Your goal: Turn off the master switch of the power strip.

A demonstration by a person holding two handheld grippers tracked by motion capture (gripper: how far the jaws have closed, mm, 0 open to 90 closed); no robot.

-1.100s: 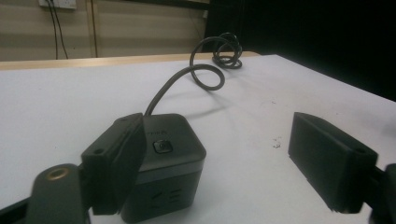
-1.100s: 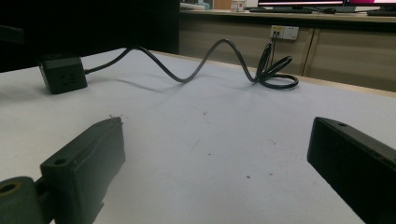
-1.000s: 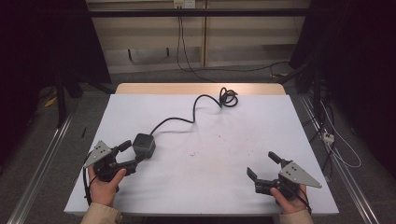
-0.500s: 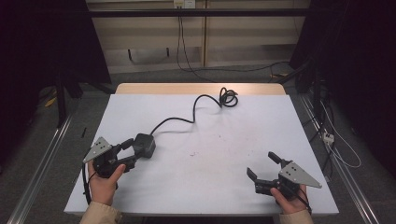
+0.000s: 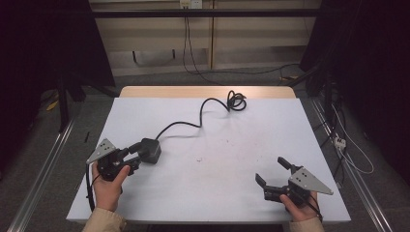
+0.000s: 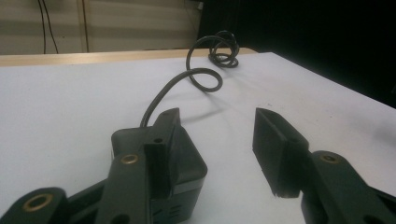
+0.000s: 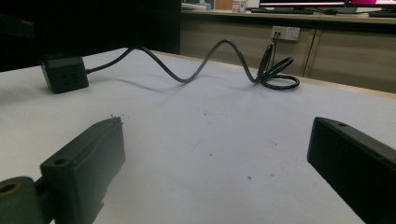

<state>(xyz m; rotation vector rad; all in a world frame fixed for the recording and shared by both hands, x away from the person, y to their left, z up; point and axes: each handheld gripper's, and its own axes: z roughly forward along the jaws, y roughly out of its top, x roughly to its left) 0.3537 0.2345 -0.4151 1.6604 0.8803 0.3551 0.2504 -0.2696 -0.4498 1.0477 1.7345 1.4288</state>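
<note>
- Black socket cube (image 5: 150,150) on the white counter (image 5: 212,193), near its left edge, flat and upright.
- Cord (image 5: 200,121) out of the cube's far side, away toward the far edge, ending in a loose coil (image 5: 236,101) near the wooden strip (image 5: 208,92).
- Long axis of cube and cord: from near left to far right across the counter.
- Left gripper (image 5: 133,155) right at the cube, by far the nearer hand; right gripper (image 5: 273,172) well apart, at the near right corner.
- In the left gripper view, cube (image 6: 187,161) against the inner face of the left-hand jaw, cord (image 6: 201,77) straight ahead; right-hand jaw clear of the cube with bare counter in the gap.
- Left jaws about half open, just closing in, cube between them but only one pad in contact: no grip yet.
- Cube off centre in the gap, toward one jaw; likely next: closing until the free pad meets the cube's other side.
- Risk, as a judgement: a one-sided push sliding or twisting the cube on the smooth counter before the second pad lands.
- Right jaws wide apart, nothing between them, low over bare counter.
- In the right gripper view, cube (image 7: 64,73) far off at upper left, cord (image 7: 187,70) in waves toward the coil (image 7: 276,72).
- Left hand (image 5: 109,186) and right hand (image 5: 300,210) behind their grippers at the near edge.
</note>
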